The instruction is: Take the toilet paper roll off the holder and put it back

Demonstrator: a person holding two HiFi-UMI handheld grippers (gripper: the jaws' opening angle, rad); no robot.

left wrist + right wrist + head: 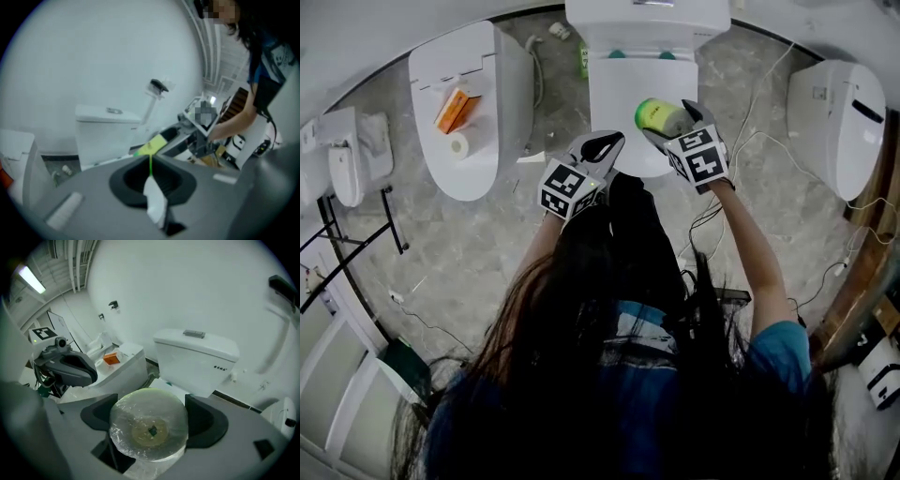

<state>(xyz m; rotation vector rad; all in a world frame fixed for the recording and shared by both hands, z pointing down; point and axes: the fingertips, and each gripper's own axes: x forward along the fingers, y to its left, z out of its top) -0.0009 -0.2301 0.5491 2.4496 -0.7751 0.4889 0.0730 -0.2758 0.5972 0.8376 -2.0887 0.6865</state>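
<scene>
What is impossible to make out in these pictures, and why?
The white sliver pinched by the left gripper: left gripper view, blurred, so what it is stays unclear.
The toilet paper roll in the right gripper: right gripper view shows one end only; the rest hides behind it.
The dark wall fitting: right gripper view, cut off by the right edge.

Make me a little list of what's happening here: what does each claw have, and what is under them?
Right claw: shut on a toilet paper roll in clear wrap.
Left claw: shut on a thin white scrap; paper or wrap, cannot tell.
Under the claws: a white toilet with its lid down.
To the left: another toilet with an orange box and a small roll on it.
Holder: not in view.
</scene>
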